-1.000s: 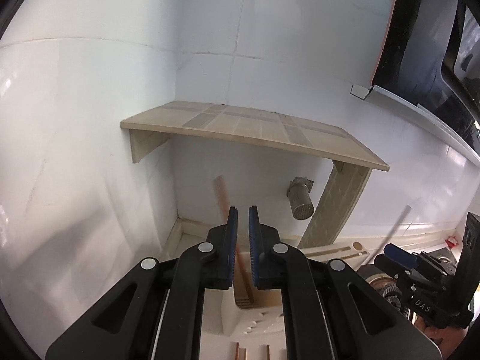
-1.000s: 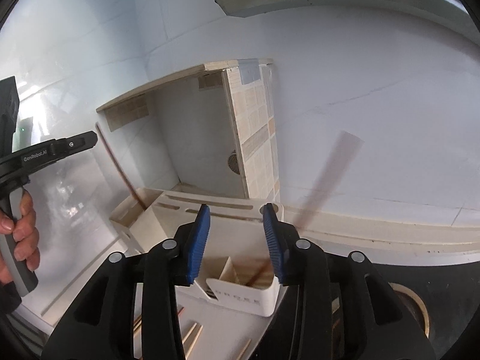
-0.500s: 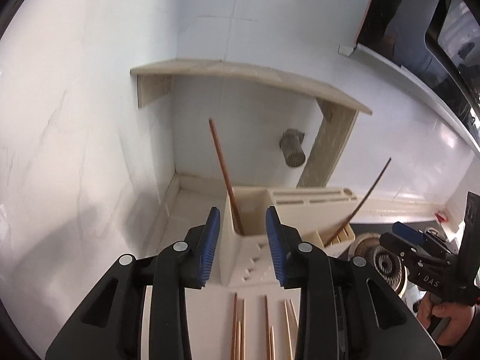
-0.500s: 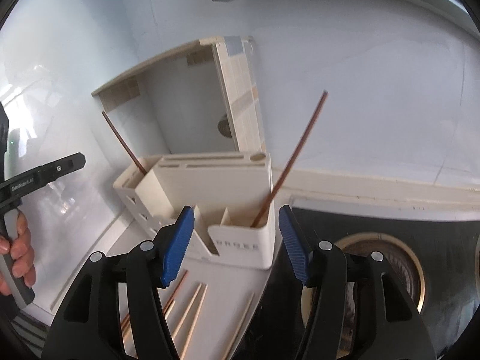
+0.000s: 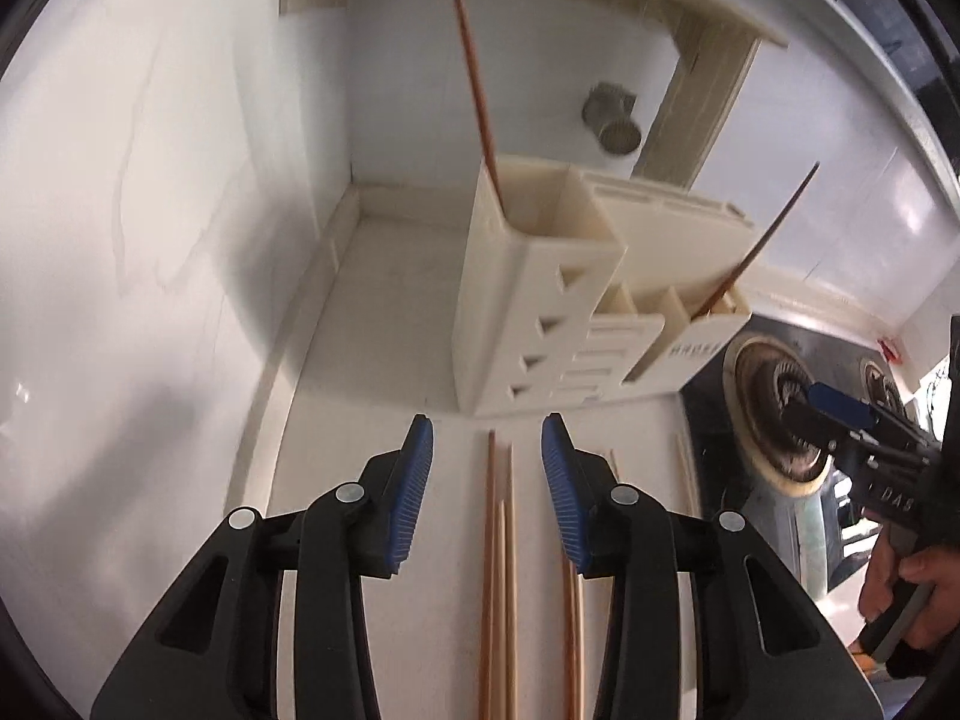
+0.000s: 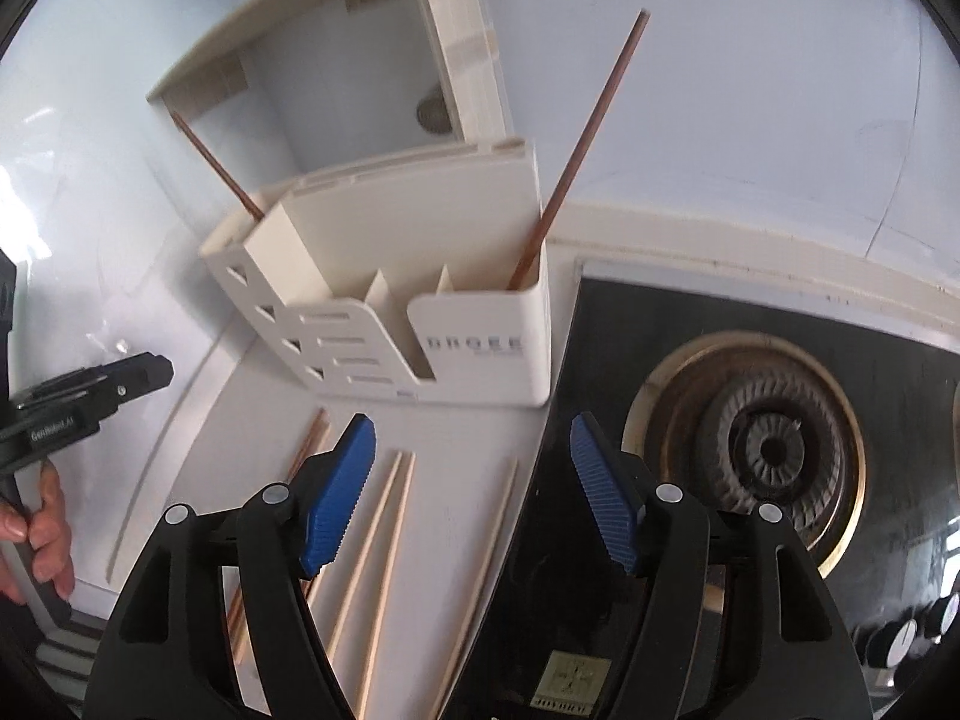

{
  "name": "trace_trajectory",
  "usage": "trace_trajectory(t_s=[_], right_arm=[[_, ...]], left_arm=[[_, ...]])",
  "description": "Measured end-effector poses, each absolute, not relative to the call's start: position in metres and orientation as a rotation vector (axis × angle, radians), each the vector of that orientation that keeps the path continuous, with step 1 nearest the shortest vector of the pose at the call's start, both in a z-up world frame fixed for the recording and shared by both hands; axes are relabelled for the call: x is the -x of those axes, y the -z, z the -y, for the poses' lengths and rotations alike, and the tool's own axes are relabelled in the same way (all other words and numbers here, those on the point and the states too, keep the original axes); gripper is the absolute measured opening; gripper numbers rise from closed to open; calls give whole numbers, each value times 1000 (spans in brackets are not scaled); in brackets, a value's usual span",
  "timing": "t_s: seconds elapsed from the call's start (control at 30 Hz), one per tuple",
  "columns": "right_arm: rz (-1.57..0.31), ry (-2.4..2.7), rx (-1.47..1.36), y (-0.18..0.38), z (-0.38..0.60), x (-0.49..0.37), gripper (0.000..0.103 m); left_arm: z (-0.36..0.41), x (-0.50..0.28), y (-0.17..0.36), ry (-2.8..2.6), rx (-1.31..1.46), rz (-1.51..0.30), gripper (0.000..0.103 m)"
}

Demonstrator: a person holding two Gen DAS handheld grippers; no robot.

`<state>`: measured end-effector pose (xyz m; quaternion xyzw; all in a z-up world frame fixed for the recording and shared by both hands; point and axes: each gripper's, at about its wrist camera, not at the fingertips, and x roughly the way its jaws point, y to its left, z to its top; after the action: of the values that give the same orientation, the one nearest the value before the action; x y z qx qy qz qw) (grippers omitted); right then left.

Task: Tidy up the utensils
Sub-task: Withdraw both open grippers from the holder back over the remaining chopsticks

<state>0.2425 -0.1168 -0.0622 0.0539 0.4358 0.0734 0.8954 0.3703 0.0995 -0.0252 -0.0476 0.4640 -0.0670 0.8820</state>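
A cream utensil holder (image 5: 540, 312) (image 6: 480, 324) stands on the white counter (image 5: 384, 324). One brown chopstick (image 5: 474, 84) (image 6: 210, 165) stands in its left compartment, another (image 5: 762, 240) (image 6: 588, 138) in its right one. Several loose chopsticks (image 5: 501, 570) (image 6: 384, 540) lie on the counter in front of the holder. My left gripper (image 5: 487, 492) is open and empty, low over the loose chopsticks. My right gripper (image 6: 471, 492) is open and empty above the counter's right edge.
A black gas hob with a round burner (image 6: 762, 450) (image 5: 774, 414) lies right of the counter. A tiled shelf (image 5: 708, 18) (image 6: 456, 36) is fixed in the white wall corner behind the holder. The other gripper shows in each view (image 5: 864, 450) (image 6: 90, 396).
Both grippers have opened wider and let go of the two chopsticks, which now stand in the holder. Both have drawn back and tilted down toward the loose chopsticks.
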Motion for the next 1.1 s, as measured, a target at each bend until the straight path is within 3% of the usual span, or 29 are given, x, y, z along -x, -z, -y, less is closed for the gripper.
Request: trace_trajectory(t_s=[0.5, 0.57, 1.1], right_arm=[[-1140, -151, -67, 100, 96, -243, 68], [-1193, -158, -98, 108, 98, -244, 68], [-1404, -131, -148, 142, 87, -249, 68]], left_arm=[[-105, -355, 67, 168, 27, -1133, 42], [-102, -354, 74, 189, 20, -1173, 47], [-103, -350, 117, 185, -32, -1395, 47]])
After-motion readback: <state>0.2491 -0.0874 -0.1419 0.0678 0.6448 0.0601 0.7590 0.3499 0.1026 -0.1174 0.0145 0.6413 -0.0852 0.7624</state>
